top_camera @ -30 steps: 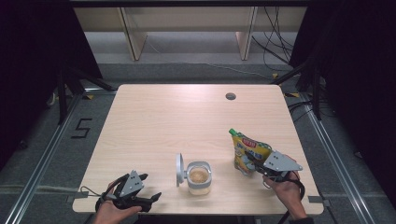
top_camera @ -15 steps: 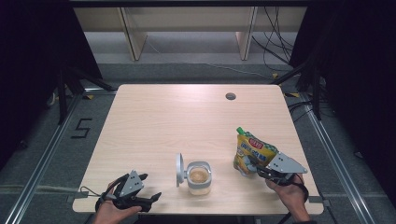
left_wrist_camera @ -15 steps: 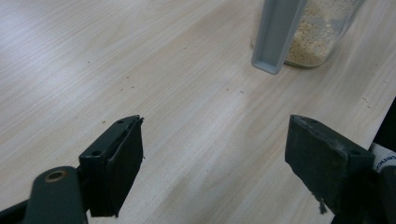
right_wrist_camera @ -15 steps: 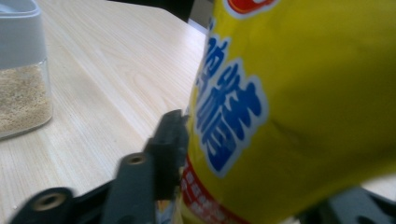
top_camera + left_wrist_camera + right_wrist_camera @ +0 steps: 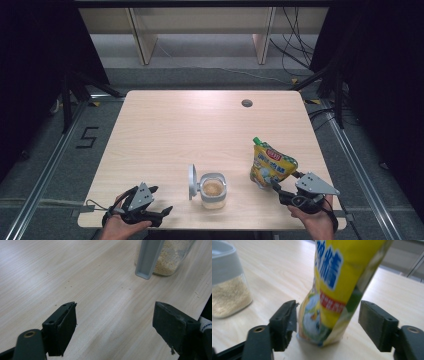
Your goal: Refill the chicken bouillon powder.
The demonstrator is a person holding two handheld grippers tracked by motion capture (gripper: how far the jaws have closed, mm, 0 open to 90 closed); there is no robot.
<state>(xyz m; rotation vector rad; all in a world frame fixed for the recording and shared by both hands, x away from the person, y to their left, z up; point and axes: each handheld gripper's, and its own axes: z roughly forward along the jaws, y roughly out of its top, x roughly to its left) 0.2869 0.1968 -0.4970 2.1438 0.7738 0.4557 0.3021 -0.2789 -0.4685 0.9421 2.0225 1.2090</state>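
Yellow pouch (image 5: 337,287) upright between parted tongs (image 5: 332,326), perhaps touching one; jar (image 5: 228,282) beside

The pouch (image 5: 342,287) is blurred and cut off at the top; its print is unreadable.

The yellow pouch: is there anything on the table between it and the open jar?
Nothing visible. Only bare table lies between the pouch and the jar; the jar's flipped-up lid stands on its far side, away from the pouch.
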